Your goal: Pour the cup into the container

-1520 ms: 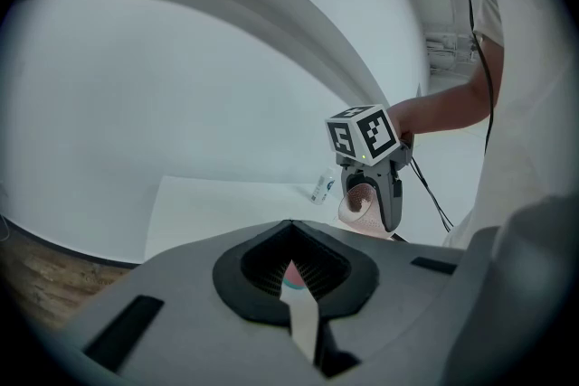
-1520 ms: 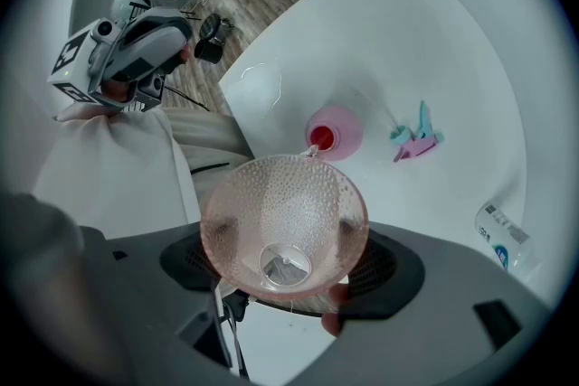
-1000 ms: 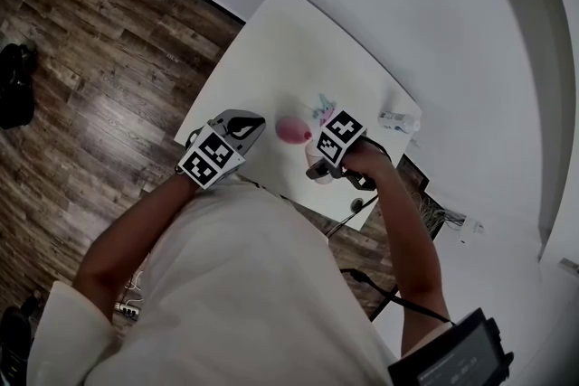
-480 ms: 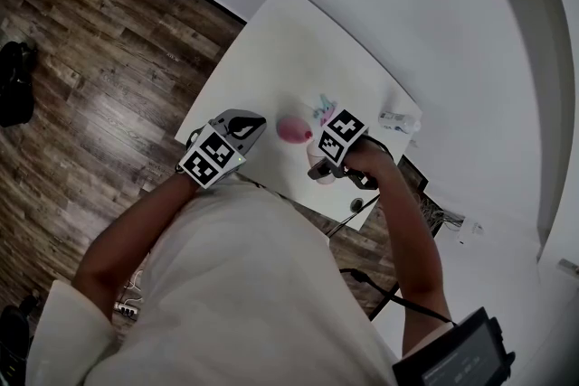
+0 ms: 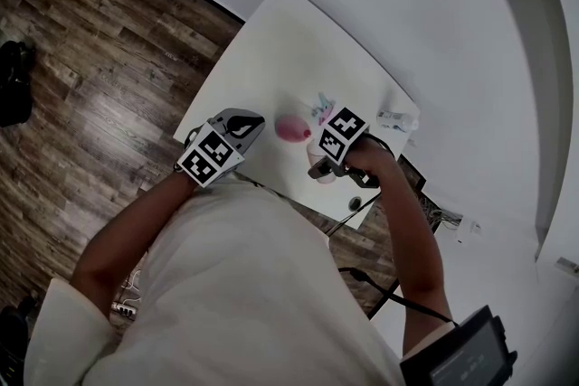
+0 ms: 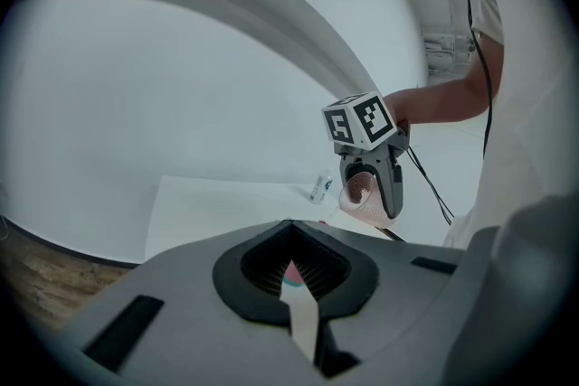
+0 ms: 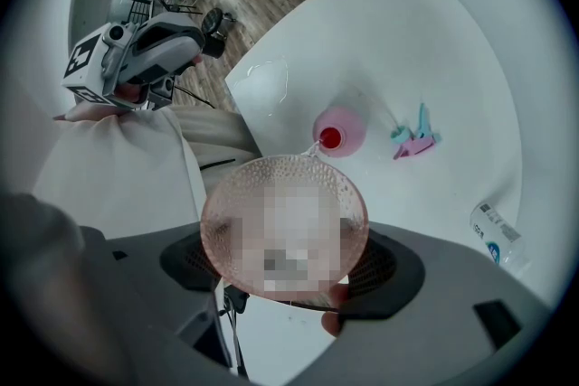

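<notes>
right claw (image 7: 288, 280) still pinching tilted cup (image 7: 222, 203) above pink container (image 7: 351, 127) | left claw (image 6: 294, 280) still pressed together, empty

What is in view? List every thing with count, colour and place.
floor: one, brown wood, left of view
table: one, white, on the floor
container: one, pink, on the table
clip: one, teal and pink, beside the container
bottle: one, clear, blue label, table's edge
cup: one, pink, in the right gripper
left gripper: one, grey, jaws together, empty
right gripper: one, grey, closed on the cup
</notes>
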`<state>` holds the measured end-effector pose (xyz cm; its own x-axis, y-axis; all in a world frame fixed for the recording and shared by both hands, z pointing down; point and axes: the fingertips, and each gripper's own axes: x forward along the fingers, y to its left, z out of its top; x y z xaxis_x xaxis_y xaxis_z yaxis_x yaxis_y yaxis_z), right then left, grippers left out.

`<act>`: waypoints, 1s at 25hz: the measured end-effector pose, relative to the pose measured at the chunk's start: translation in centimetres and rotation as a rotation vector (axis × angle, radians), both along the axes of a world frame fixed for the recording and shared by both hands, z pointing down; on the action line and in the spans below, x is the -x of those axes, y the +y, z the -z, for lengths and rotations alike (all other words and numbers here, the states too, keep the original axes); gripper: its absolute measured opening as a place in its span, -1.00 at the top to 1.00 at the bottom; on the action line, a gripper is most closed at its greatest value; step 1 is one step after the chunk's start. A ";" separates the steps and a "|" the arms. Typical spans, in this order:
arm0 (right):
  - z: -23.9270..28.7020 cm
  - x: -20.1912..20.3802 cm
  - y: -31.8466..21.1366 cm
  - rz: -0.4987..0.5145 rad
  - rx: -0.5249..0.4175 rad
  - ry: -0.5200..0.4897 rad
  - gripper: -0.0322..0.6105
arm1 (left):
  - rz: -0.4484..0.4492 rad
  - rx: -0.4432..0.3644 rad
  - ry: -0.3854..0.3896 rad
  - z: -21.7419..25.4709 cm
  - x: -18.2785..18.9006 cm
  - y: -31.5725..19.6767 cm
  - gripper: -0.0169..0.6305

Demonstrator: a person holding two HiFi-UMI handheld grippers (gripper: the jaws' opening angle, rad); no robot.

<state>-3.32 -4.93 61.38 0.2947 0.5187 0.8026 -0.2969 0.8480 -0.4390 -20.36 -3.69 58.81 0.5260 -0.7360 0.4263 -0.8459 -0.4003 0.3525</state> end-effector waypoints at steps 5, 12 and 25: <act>0.1 -0.2 -0.1 0.006 0.004 0.005 -0.28 | 0.000 0.001 0.001 -0.3 -0.2 -0.1 0.91; 0.2 -0.3 0.0 0.013 0.018 0.011 -0.28 | 0.001 0.000 0.001 -0.3 -0.3 0.0 0.91; 0.6 0.4 -0.2 0.026 0.035 0.013 -0.28 | 0.010 0.002 0.003 -0.4 -0.1 0.0 0.91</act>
<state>-3.69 -5.14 60.82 0.3188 0.5387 0.7799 -0.2808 0.8396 -0.4651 -20.27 -3.70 59.22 0.5201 -0.7402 0.4263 -0.8487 -0.3914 0.3557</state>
